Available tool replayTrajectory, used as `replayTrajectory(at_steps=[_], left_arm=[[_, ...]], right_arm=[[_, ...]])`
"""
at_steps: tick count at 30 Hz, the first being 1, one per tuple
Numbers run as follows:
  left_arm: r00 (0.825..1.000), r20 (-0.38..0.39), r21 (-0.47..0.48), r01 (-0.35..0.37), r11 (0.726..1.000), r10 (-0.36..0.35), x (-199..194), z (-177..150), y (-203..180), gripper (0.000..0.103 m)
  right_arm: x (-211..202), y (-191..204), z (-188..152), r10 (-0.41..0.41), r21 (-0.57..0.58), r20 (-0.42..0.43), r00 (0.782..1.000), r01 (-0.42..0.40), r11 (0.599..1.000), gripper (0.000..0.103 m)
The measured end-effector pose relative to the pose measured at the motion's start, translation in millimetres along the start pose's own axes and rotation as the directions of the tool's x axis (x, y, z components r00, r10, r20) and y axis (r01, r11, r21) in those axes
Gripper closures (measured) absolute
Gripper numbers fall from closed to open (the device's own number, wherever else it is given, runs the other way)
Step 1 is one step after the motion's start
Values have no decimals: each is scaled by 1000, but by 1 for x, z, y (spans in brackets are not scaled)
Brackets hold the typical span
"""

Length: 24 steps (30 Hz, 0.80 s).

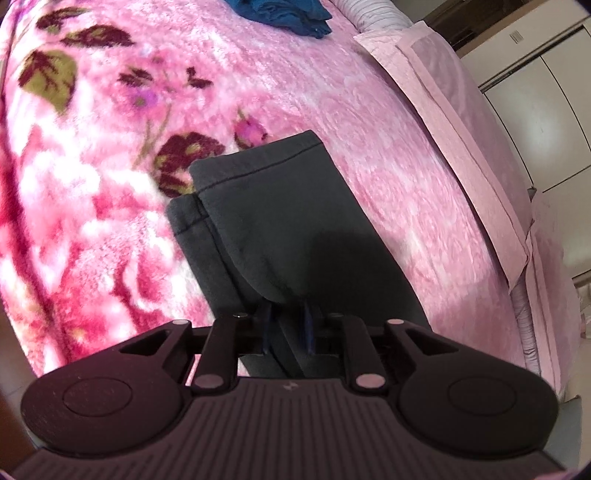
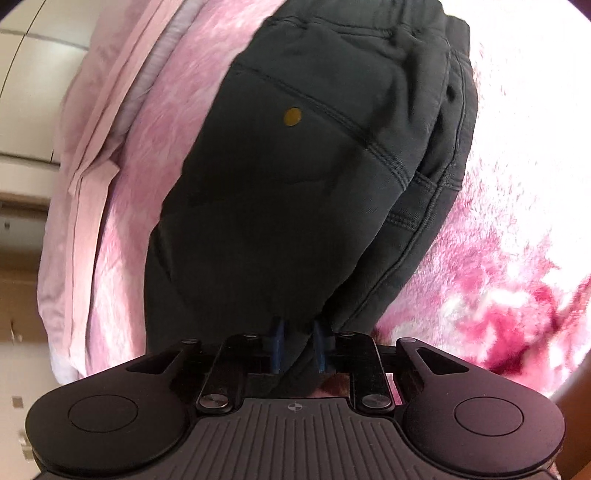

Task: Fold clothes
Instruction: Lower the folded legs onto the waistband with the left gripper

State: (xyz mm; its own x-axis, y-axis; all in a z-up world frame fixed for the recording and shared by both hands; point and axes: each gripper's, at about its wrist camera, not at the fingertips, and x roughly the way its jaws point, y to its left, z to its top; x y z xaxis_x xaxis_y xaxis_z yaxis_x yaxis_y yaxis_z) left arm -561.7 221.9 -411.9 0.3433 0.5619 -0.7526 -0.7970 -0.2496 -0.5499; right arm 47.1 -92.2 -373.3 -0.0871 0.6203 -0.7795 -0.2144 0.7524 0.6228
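**Dark trousers pinched at both ends over floral blanket**

While the left wrist view was examined, the left gripper [image 1: 288, 325] was found closed on a fold of the dark grey trousers [image 1: 280, 206], its blue pads nipping the cloth close to the tips. The hem ends of both legs lay stacked, one slightly offset, on the pink floral blanket [image 1: 110, 184]. A blue garment [image 1: 284, 14] lay well apart at the far edge, and a pale pink sheet [image 1: 461, 129] ran along the bedside. To fold well, in my judgement, this grip should stay level with the other so the legs remain aligned.

From the right wrist view, the right gripper [image 2: 299, 343] was likewise clamped on the trousers [image 2: 295, 184], at the waist end. The elastic waistband, a stitched pocket seam and a small yellow round mark [image 2: 293, 116] showed. The cloth looked thick and soft; it would likely sag between grips, so even tension is advised.
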Motion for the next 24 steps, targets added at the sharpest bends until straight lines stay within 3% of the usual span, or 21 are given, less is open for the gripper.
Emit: replayTrajectory(at_steps=[2,3,4,9,15,18,24], left_arm=[[1000,3,30,0,1000,0,-1,1,-2,97],[1000,5,45,1,999,-1,-2,1,-2,99],[1000,11,60,6,998,-6,-5,1,-3,100],[997,45,119,59,991,-65,-26,-3,-8,101],[999,34,156,36,987,-42,-22,-12,-10,101],[994,69,186,74,980,-88,-29,-13,-16,101],[1000,27,239,3,971,-10,-26,-22,-5,100]], right_arm=[[0,4,1,10,-22,15,1000,-10,1000,83],[1,5,1,16,-34,23,1000,-15,999,97],[1,7,1,21,-45,31,999,-20,999,98],[-5,9,2,44,-87,63,997,-39,995,101],[-12,7,2,57,-87,87,995,-49,995,101],[-23,11,1,84,-106,105,991,-73,992,101],[-18,4,-3,32,-121,78,996,-23,992,101]])
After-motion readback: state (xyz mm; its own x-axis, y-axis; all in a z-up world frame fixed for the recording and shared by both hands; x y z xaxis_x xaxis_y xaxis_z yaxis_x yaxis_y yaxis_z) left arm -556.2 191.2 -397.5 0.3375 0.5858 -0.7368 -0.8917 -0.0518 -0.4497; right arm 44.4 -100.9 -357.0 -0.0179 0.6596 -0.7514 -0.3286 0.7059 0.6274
